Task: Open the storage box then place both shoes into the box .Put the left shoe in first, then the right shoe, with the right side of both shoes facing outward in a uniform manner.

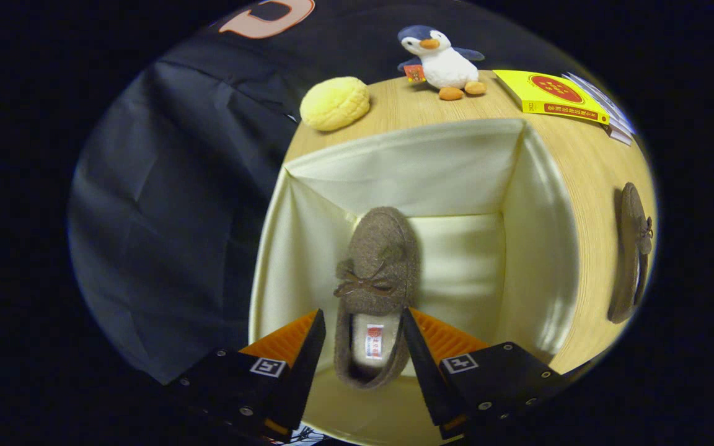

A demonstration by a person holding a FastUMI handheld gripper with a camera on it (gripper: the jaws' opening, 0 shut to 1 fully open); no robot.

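A cream fabric storage box (406,167) stands open on the wooden table (586,186). One brown fuzzy shoe (382,260) with a small bow lies inside it, toe pointing away from me, close to the box's left wall. My gripper (362,311) straddles the shoe's heel. The right finger lies against the heel's side, and a thin gap shows by the left finger, so the jaws look open. The second brown shoe (633,248) lies on the table to the right of the box.
Beyond the box on the table are a yellow bun-shaped plush (334,103), a penguin plush (444,62) and a yellow book (549,96) on some papers. Black cloth wall hangs to the left of the table.
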